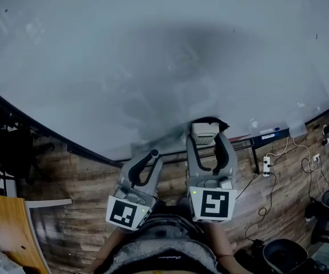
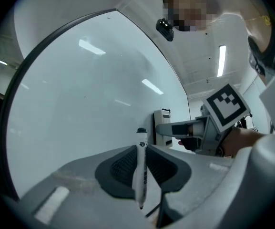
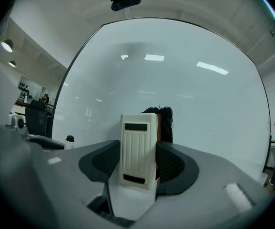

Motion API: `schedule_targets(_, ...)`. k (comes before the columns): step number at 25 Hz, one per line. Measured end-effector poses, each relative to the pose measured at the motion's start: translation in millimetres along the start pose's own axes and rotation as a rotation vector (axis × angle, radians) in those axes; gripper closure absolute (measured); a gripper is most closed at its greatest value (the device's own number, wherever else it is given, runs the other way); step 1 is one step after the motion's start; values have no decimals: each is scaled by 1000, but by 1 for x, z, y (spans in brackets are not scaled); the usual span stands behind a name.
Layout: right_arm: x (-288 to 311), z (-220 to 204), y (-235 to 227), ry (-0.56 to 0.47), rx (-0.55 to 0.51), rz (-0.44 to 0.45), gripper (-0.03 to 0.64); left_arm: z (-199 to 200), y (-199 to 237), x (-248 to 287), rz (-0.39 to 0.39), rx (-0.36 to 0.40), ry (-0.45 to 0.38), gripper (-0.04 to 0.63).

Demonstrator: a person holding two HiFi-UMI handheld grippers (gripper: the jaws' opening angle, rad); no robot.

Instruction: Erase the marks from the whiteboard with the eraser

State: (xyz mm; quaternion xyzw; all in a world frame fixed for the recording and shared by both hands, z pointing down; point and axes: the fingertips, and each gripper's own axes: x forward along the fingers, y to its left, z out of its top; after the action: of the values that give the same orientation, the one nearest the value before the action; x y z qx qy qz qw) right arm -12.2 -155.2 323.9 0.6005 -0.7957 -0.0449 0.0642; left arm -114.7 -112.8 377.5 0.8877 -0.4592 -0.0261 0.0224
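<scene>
Close to the person's body, both forearms are held forward, side by side. The left claw (image 2: 144, 157) is pressed on a white marker (image 2: 140, 173), which stands upright between the pads with its cap upward. It stays lower, apart from the board. The right claw (image 1: 208, 146) is stretched further forward and pinches the white eraser (image 3: 138, 147) by its two sides, with the dark felt turned away from the camera. The eraser is at the lower edge of the whiteboard (image 1: 153, 56) and seems to lie against it. The board shows faint grey smears.
</scene>
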Motion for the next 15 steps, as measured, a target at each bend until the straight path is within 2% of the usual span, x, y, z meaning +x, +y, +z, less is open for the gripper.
schedule_targets(8,6,8,47,-30,1,114,376,-5,21,-16,41,13,12,522)
schedule_targets(15,4,9,52,-54,9,180,375,-5,21,-17,66,-4,4,522)
